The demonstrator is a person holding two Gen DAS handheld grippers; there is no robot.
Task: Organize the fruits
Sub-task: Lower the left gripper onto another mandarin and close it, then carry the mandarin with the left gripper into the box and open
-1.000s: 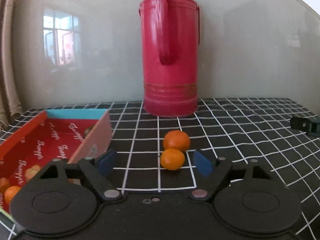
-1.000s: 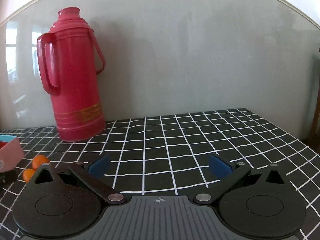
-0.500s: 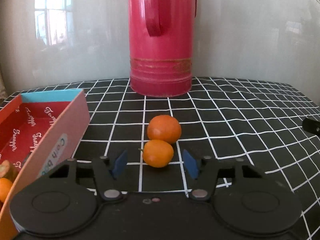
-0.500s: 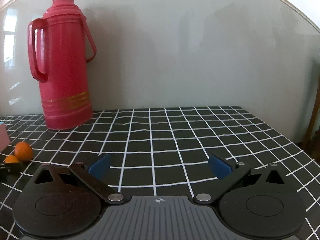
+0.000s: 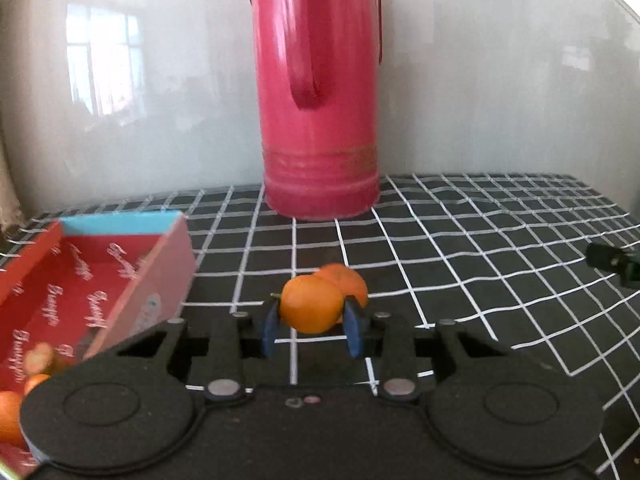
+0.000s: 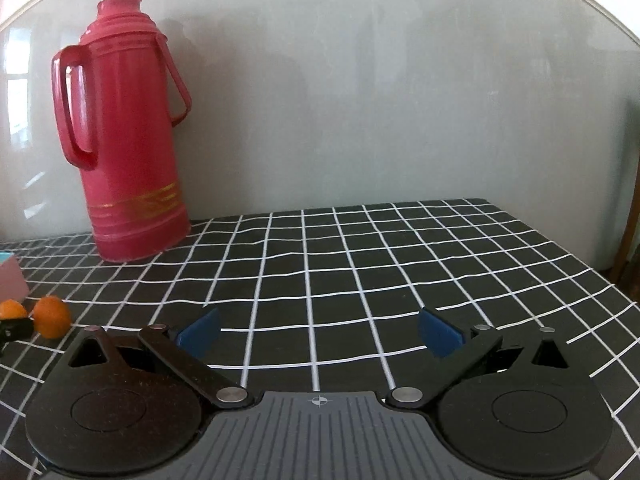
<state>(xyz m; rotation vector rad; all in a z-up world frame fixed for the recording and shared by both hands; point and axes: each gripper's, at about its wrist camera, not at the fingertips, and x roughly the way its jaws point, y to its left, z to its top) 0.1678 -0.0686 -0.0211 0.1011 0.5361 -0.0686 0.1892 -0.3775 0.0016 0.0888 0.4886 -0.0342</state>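
Two small oranges lie together on the black checked tablecloth. In the left wrist view my left gripper [image 5: 312,330] has the near orange [image 5: 311,306] between its blue pads; the jaws are closing and both pads touch its sides. The second orange [image 5: 354,284] sits just behind, touching it. A red open box [image 5: 160,280] at the left holds several more oranges [image 5: 36,356]. My right gripper [image 6: 318,330] stands open over bare cloth with nothing between its fingers. From there, both oranges [image 6: 50,316] show at the far left.
A tall red thermos [image 5: 320,120] stands against the wall behind the oranges, also at the left in the right wrist view as the thermos [image 6: 128,140]. The table's right edge [image 6: 600,276] falls away near a wooden chair leg. A box corner [image 6: 10,280] shows at far left.
My left gripper came forward to the near orange and its jaws went from wide apart to touching the fruit. The right gripper stayed open and nearly still.
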